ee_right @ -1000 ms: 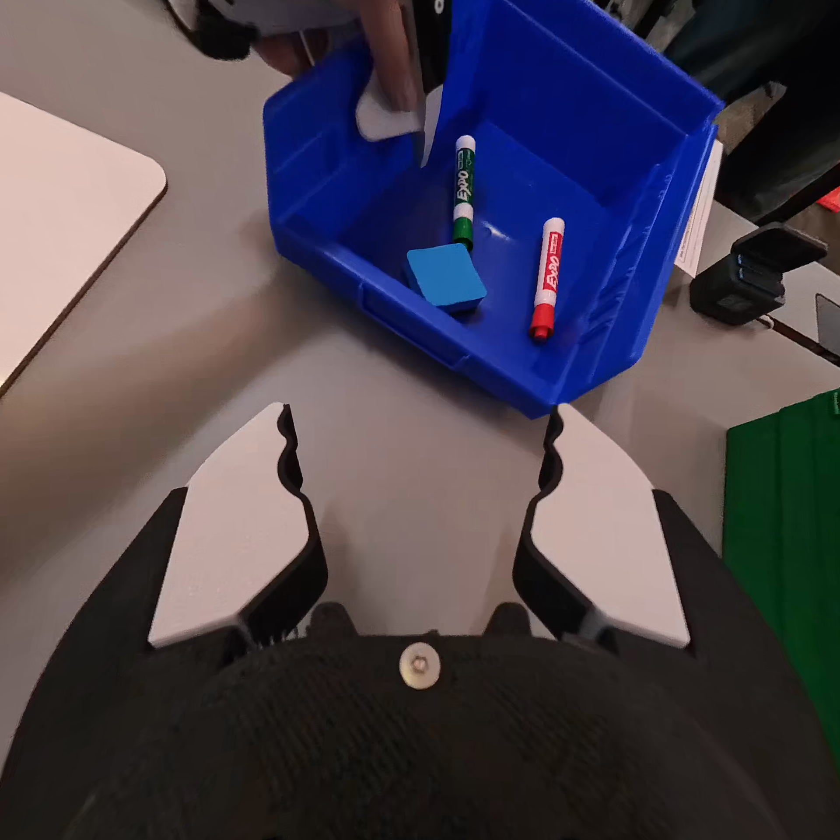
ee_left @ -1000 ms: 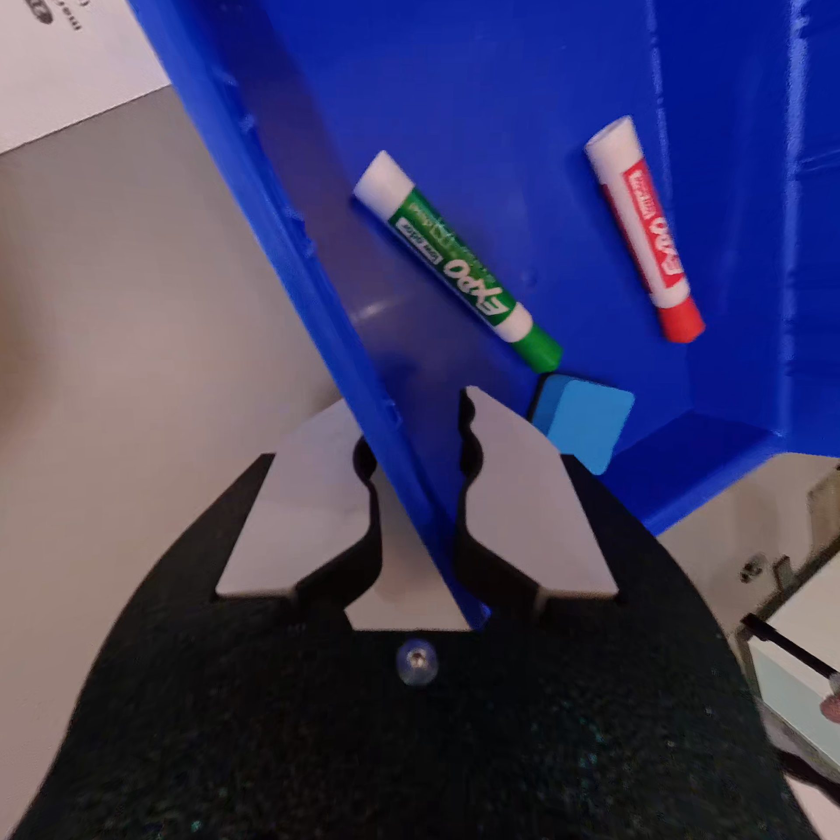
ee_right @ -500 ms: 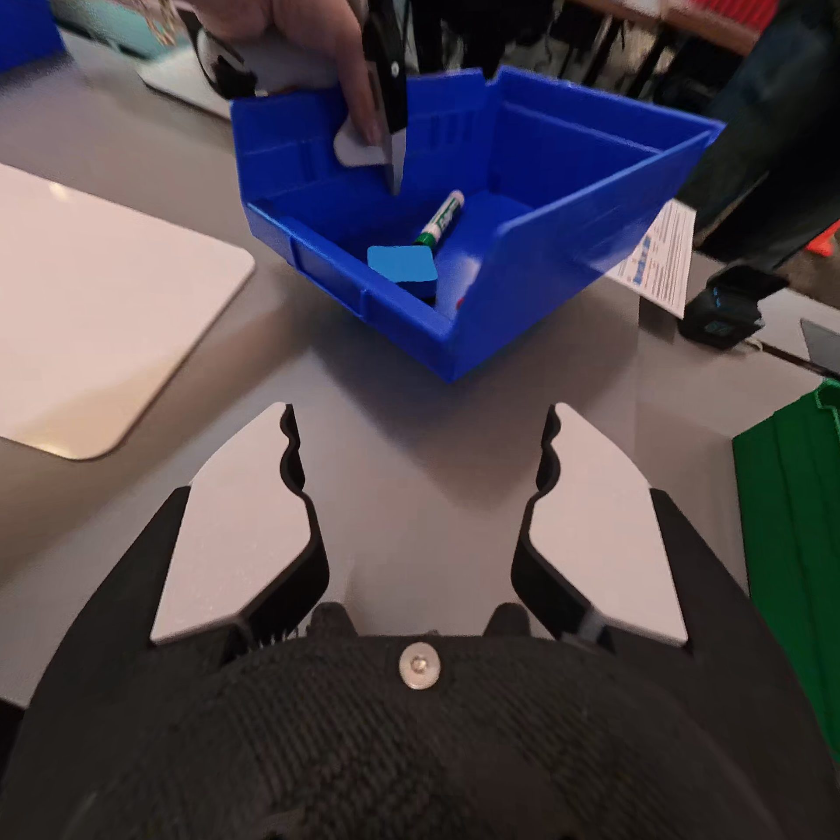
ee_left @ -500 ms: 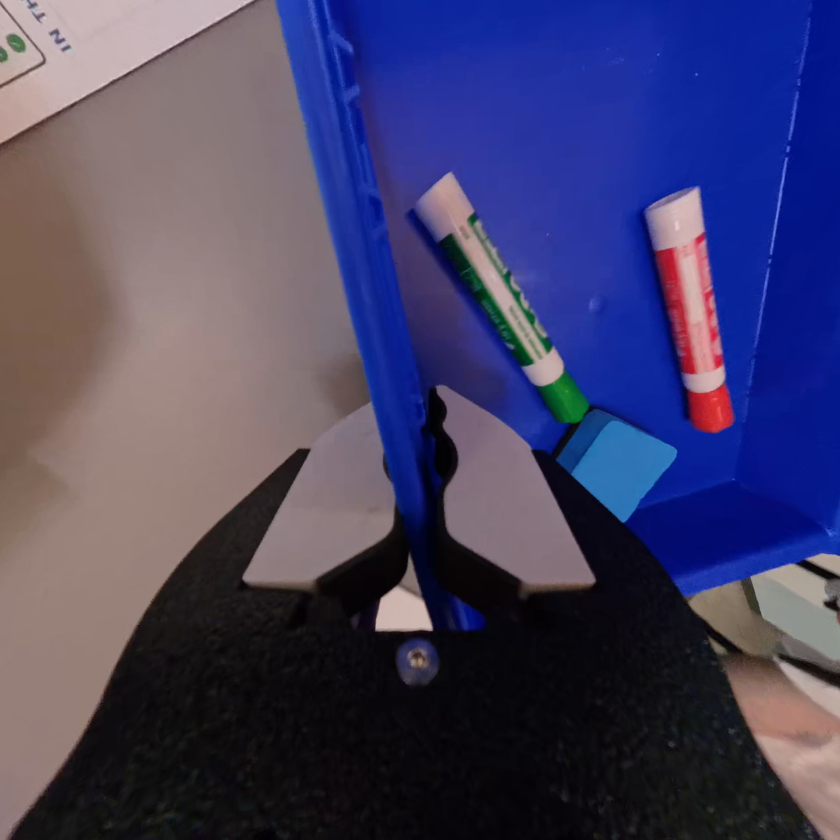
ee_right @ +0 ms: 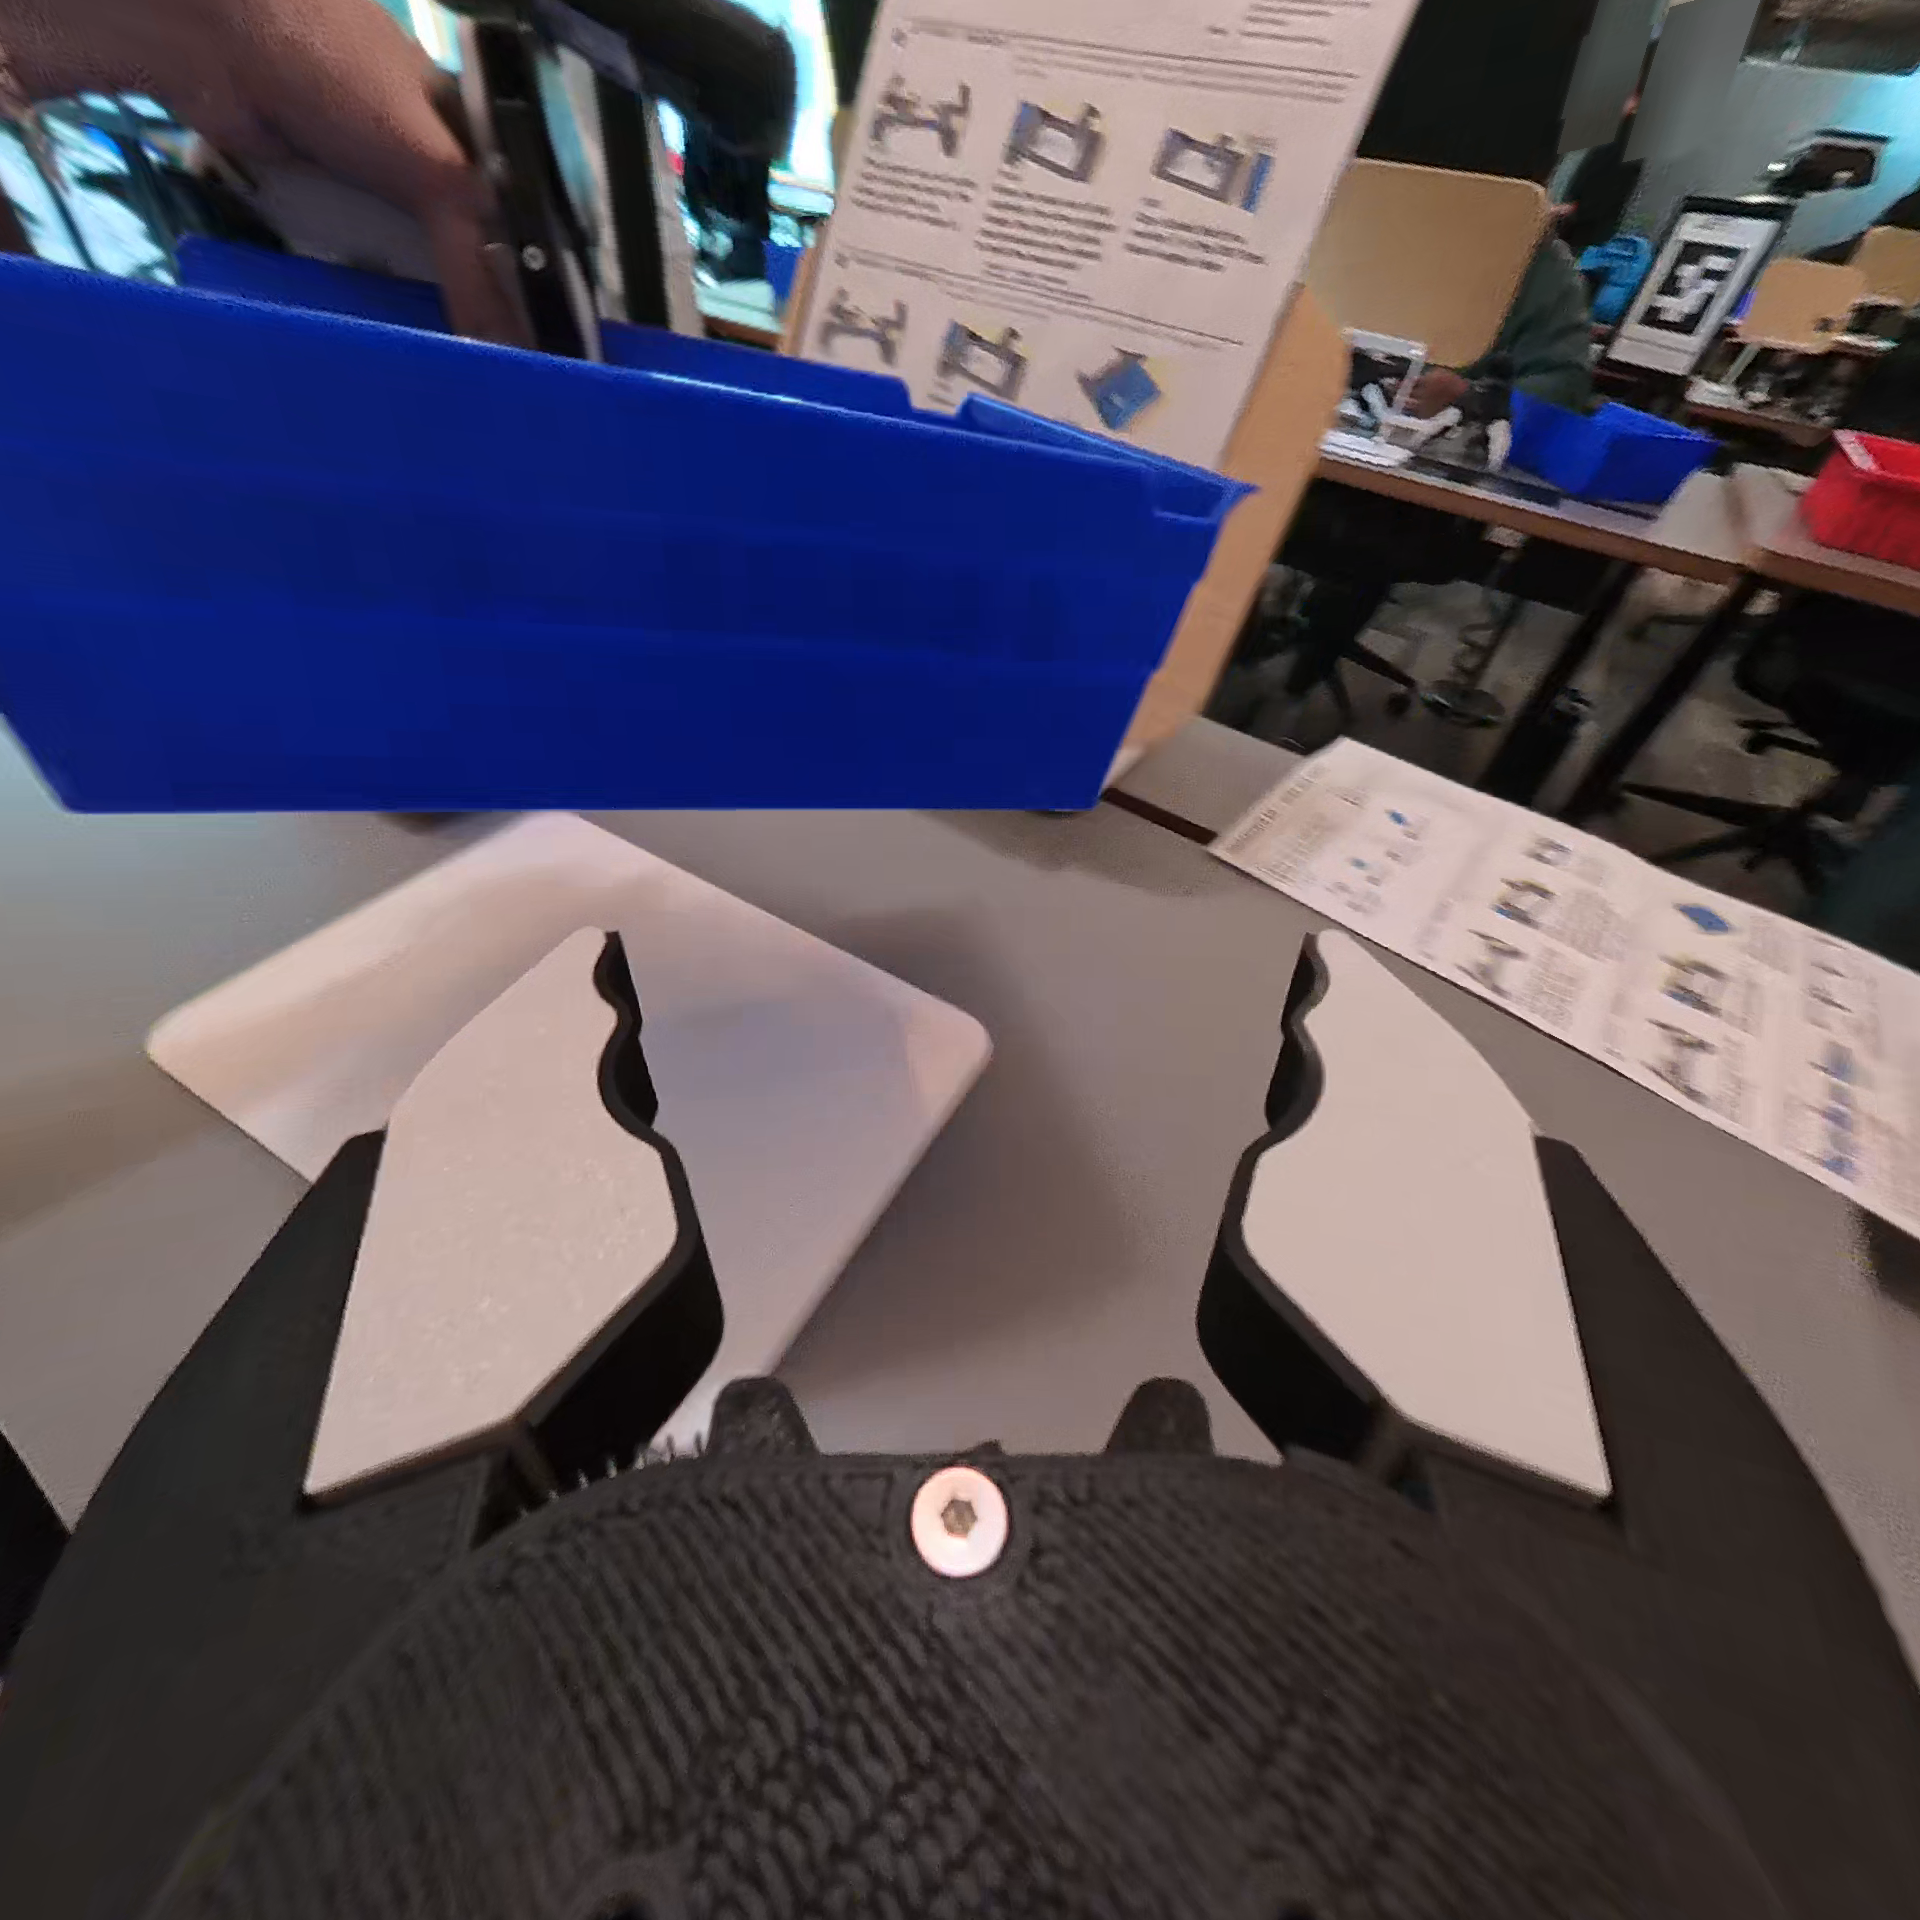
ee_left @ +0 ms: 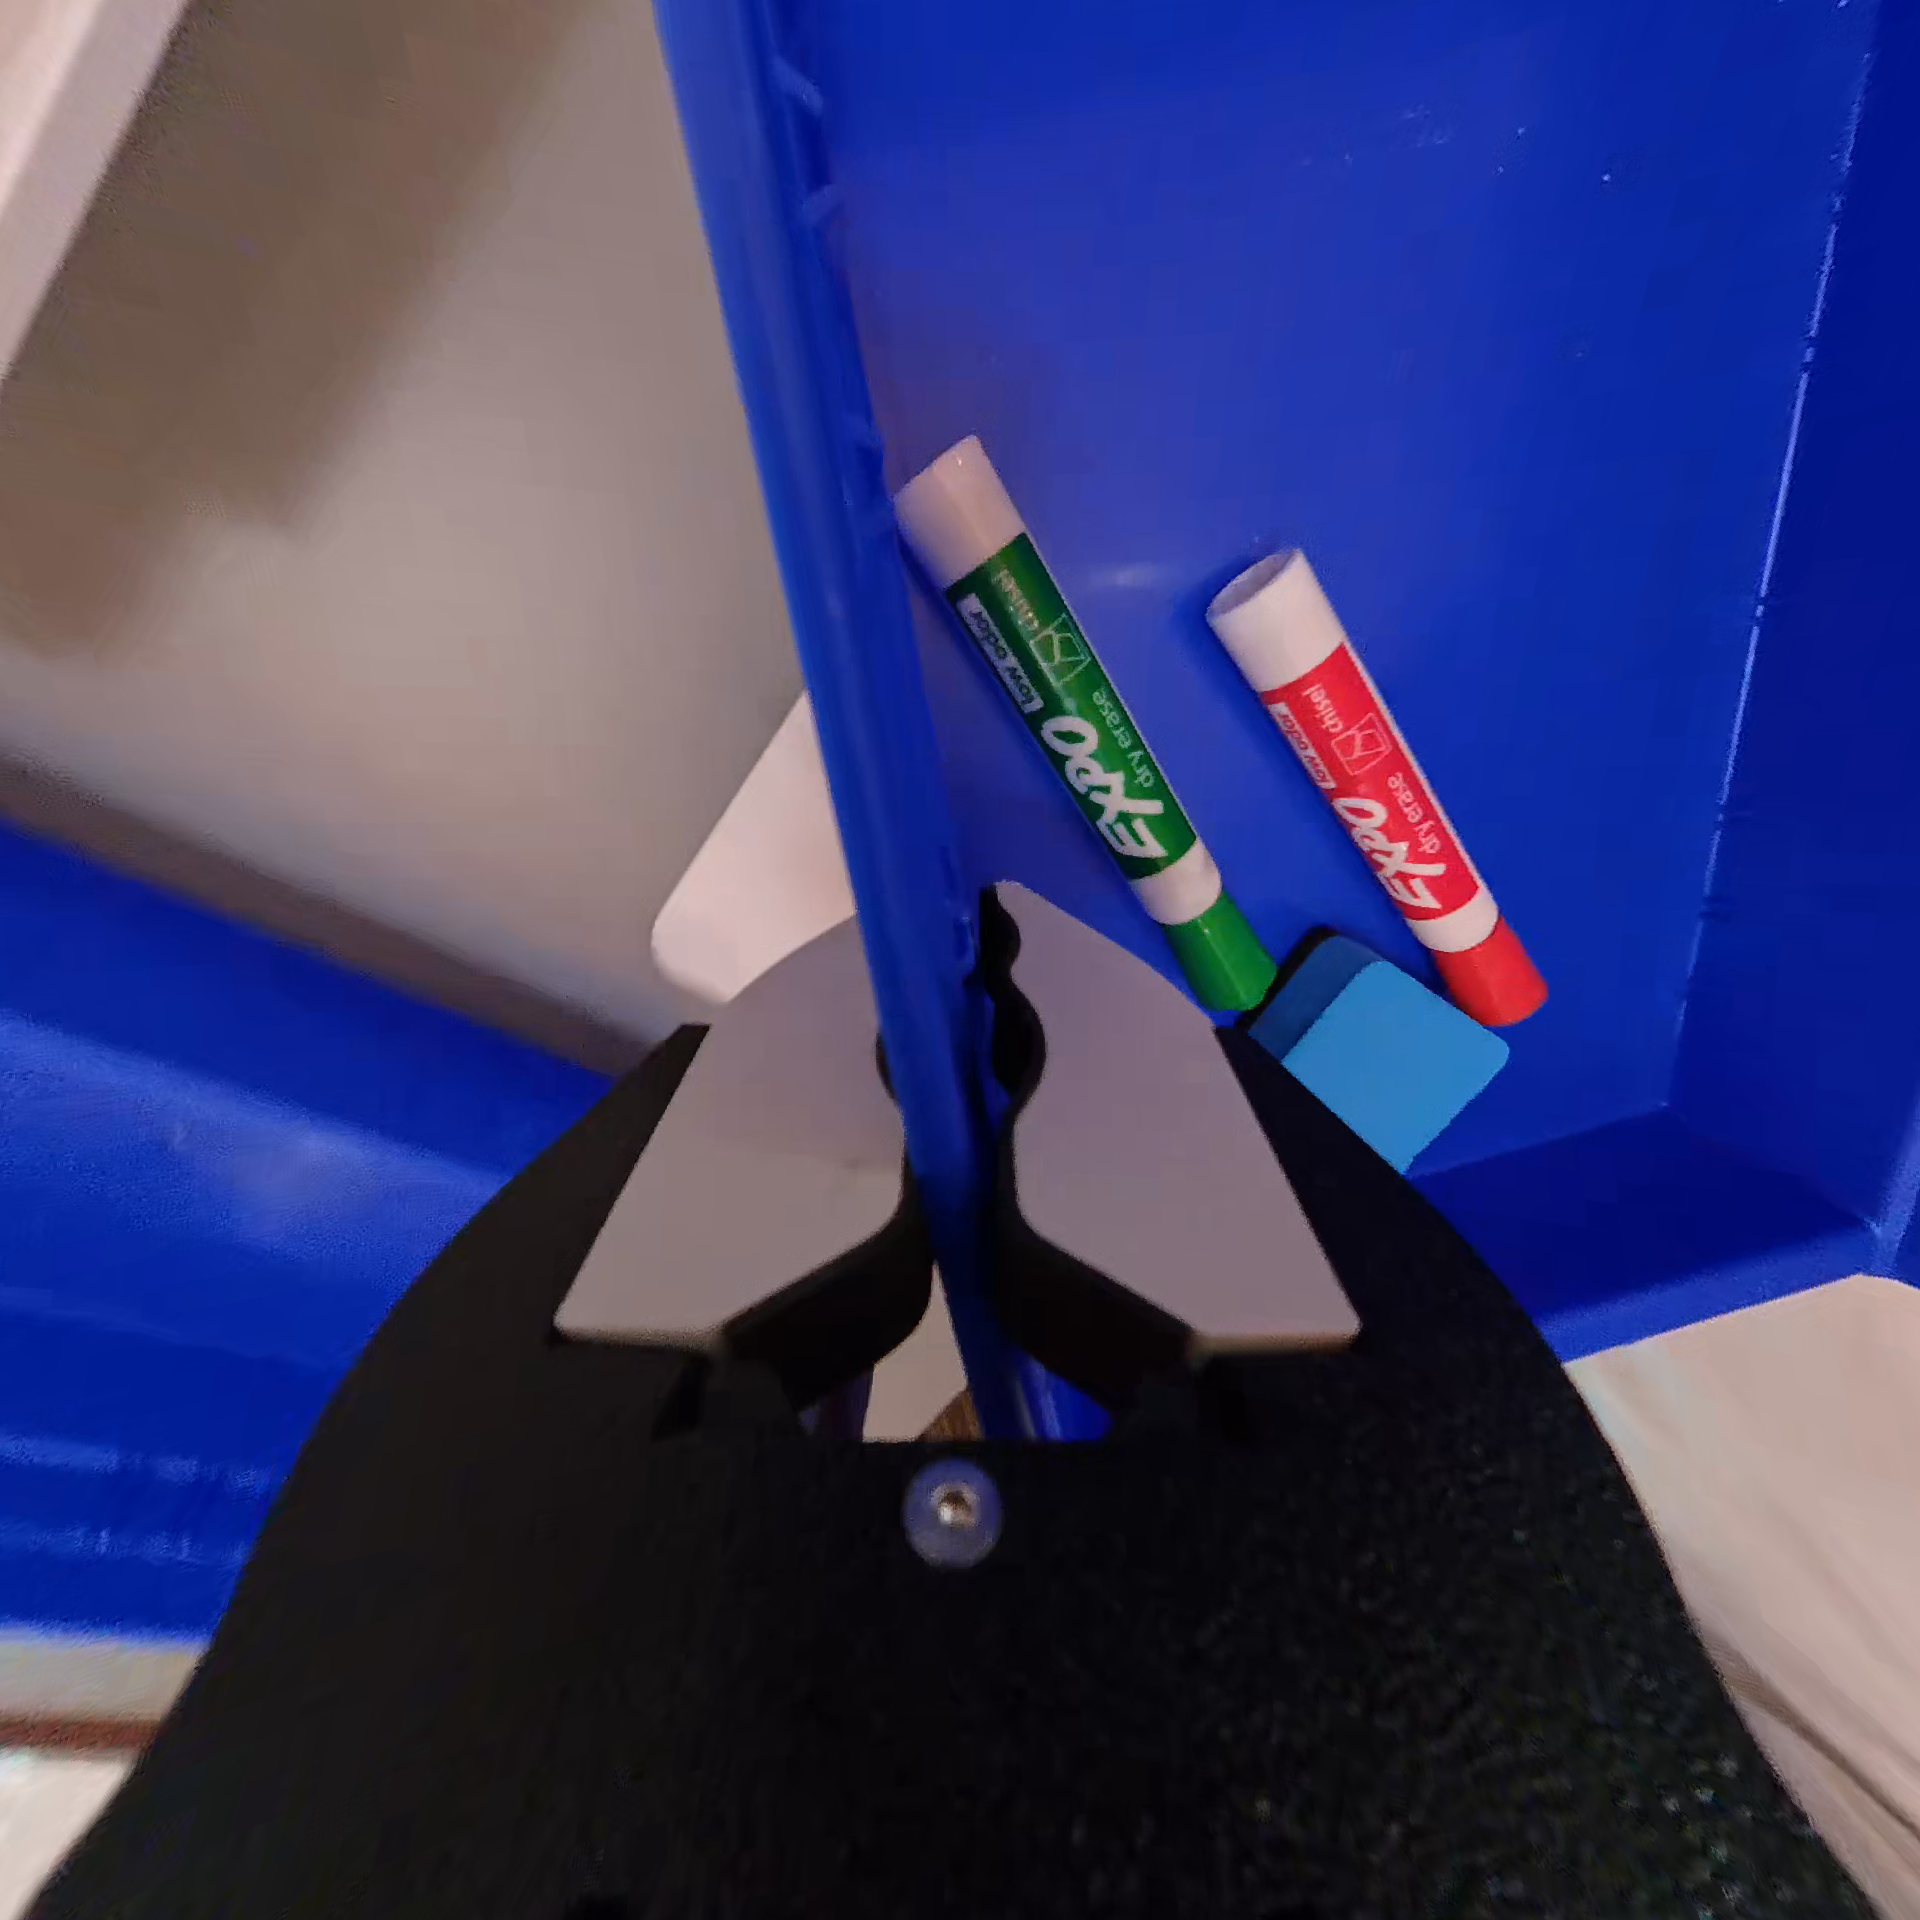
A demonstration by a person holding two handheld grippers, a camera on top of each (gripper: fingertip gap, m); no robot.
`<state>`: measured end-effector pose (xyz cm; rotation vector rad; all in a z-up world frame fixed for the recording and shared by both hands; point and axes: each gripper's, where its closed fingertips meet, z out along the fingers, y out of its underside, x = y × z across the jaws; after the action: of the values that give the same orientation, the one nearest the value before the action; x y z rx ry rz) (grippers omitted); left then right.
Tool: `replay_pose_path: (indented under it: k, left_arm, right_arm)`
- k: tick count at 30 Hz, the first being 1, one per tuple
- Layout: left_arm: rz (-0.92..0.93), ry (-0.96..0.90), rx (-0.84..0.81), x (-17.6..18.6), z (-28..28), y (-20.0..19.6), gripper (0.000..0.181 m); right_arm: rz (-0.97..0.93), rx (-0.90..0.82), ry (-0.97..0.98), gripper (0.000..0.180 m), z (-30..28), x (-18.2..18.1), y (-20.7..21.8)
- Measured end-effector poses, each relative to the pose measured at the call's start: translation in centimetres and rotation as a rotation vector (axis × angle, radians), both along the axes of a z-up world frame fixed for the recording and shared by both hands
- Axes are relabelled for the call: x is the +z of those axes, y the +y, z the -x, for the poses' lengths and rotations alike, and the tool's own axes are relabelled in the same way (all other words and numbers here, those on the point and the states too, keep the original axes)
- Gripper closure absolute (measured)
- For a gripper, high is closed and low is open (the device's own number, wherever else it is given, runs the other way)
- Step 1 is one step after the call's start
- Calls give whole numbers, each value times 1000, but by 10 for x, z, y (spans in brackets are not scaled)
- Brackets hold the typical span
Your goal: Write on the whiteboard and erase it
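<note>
My left gripper (ee_left: 945, 997) is shut on the side wall of a blue bin (ee_left: 831, 520) and holds the bin tilted in the air. Inside it, a green marker (ee_left: 1091, 727), a red marker (ee_left: 1371, 790) and a light-blue eraser (ee_left: 1371, 1049) lie together near one corner. In the right wrist view the bin (ee_right: 571, 582) hangs above the grey table, over the far end of a white whiteboard (ee_right: 810, 1039). My right gripper (ee_right: 956, 987) is open and empty, low over the whiteboard's near part.
A printed sheet (ee_right: 1610, 987) lies on the table at the right. A standing poster board (ee_right: 1091, 156) is behind the bin. A hand (ee_right: 260, 114) shows at the upper left. Another blue surface (ee_left: 208, 1247) shows blurred at the left. About 30 cm separates my left fingertips from my right.
The left gripper closed on the bin wall and lifted the bin off the table. The markers and eraser slid toward one corner. The right gripper dropped low and stayed open.
</note>
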<state>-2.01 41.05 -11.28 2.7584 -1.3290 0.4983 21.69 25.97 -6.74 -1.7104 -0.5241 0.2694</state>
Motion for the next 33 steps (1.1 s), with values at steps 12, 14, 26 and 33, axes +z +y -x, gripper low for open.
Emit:
replay_pose_path:
  k: [12, 14, 26, 33]
  left_arm:
    - [-16, 85, 475, 5, 324, -23, 176]
    - [-29, 87, 561, 4, 363, -23, 176]
    - [-47, 8, 868, -10, 490, -24, 176]
    - [-16, -26, 931, -35, 516, -31, 176]
  right_arm:
    - [211, 226, 53, 67, 227, -43, 121]
    - [261, 230, 33, 69, 266, -52, 146]
    - [521, 117, -59, 83, 406, -129, 248]
    - [748, 154, -174, 115, 424, -181, 239]
